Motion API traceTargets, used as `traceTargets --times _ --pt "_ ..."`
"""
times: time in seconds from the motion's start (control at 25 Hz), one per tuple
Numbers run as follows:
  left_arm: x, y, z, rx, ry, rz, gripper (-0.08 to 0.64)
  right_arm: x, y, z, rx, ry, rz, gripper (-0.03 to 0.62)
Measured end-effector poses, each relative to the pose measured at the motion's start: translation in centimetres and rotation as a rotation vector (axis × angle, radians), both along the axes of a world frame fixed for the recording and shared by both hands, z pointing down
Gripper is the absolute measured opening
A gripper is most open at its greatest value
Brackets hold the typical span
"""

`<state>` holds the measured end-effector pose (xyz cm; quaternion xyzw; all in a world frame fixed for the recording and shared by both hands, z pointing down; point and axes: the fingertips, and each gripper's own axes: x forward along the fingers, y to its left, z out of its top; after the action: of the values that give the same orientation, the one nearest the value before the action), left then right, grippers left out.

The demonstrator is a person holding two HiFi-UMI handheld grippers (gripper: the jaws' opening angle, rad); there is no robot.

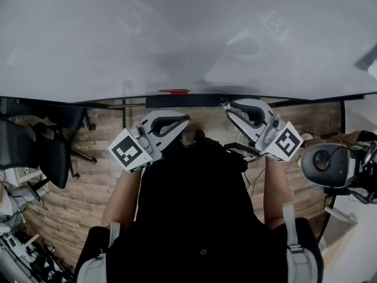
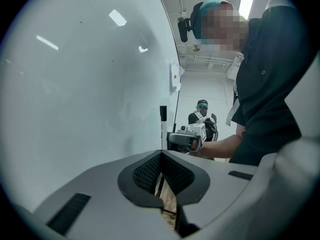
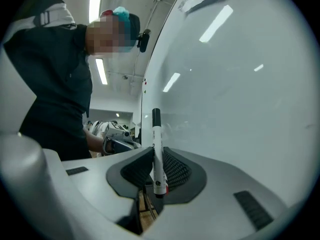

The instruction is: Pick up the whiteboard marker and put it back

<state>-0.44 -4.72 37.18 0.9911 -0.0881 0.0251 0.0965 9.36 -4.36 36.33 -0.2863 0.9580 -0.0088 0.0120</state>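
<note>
The right gripper (image 3: pixel 157 159) is clamped on the whiteboard marker (image 3: pixel 156 134). The marker stands upright between the ribbed pads, black cap on top, with its lower end showing just under them. It is close in front of the whiteboard (image 3: pixel 240 84), but no view shows whether it touches the board. In the left gripper view the marker (image 2: pixel 163 121) also shows upright beside the whiteboard's face. The left gripper (image 2: pixel 161 156) has its jaws drawn together with nothing between them, and it looks along the whiteboard's face. In the head view both grippers are held level, close to the whiteboard's bottom edge, where a small red thing (image 1: pixel 174 91) shows.
</note>
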Motion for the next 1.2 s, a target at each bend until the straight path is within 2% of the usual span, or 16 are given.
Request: traceTargets --times 0.24,0.48,0.56,0.72,0.8,1.2 --pt "0.1 0.2 0.1 -0.005 -0.007 -0.009 0.011 -0.8 -1.1 0.3 -0.012 0.052 0.046 0.072" --pt "-0.2 0.0 0.1 -0.005 -0.006 -0.026 0.011 -1.0 -1.8 2.3 -0.008 0.167 0.064 0.072" --pt "-0.2 0.0 0.2 -0.009 -0.007 -0.033 0.012 -1.1 -2.0 3.1 0.004 0.224 0.062 0.072" --pt "-0.2 0.0 0.2 -0.004 -0.005 -0.040 0.012 -0.9 -2.0 6.5 -0.009 0.451 0.049 0.072" --pt "-0.2 0.0 0.2 -0.005 -0.004 -0.045 0.012 -0.8 -2.2 7.7 -0.023 0.520 0.055 0.072" --pt "-0.6 0.0 0.6 -0.018 -0.021 -0.077 0.011 -1.3 -2.9 12.3 -0.034 0.676 0.059 0.072"
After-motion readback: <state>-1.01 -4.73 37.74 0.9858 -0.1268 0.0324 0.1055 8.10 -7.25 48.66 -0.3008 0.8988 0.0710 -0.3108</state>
